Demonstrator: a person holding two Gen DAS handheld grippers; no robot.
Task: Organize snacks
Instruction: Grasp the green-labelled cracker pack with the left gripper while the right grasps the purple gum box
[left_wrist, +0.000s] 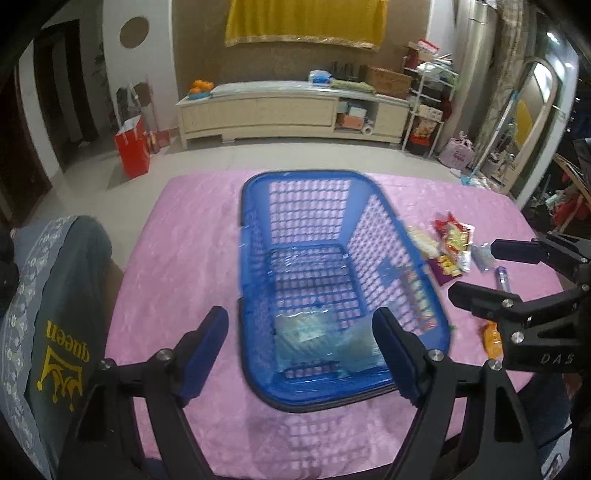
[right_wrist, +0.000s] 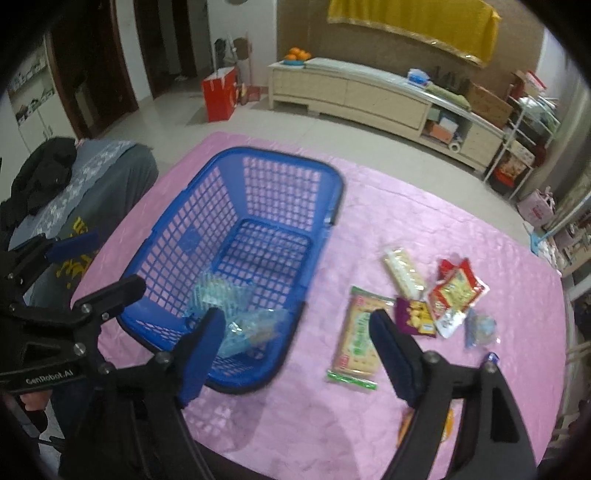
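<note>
Blue basket (right_wrist: 236, 254) sits on pink tablecloth (right_wrist: 424, 229), left of the loose snacks; both views motion-blurred, so its near rim smears. Inside, at the near end, pale blue clear packets (right_wrist: 236, 317), print unreadable, partly hidden behind the right gripper's left finger. Left gripper (left_wrist: 301, 354) hangs over the basket's near end, jaws wide, nothing between the pads. Right gripper (right_wrist: 295, 352) over the basket's near right corner, jaws wide, empty.

Right of the basket on the cloth: green cracker pack (right_wrist: 356, 339), long pale biscuit pack (right_wrist: 402, 271), purple packet (right_wrist: 415, 315), red-yellow pouch (right_wrist: 456, 291), small clear blue bag (right_wrist: 480, 326). Orange item (right_wrist: 406, 424) mostly hidden under the right gripper's right arm, kind unclear. Small blue-capped thing (right_wrist: 491, 357) at the near right, cut off by the gripper.

Grey chair cover (left_wrist: 55, 295) with yellow print near left. Red bag (left_wrist: 133, 146) and low cabinet (left_wrist: 291, 110) far across the floor.
</note>
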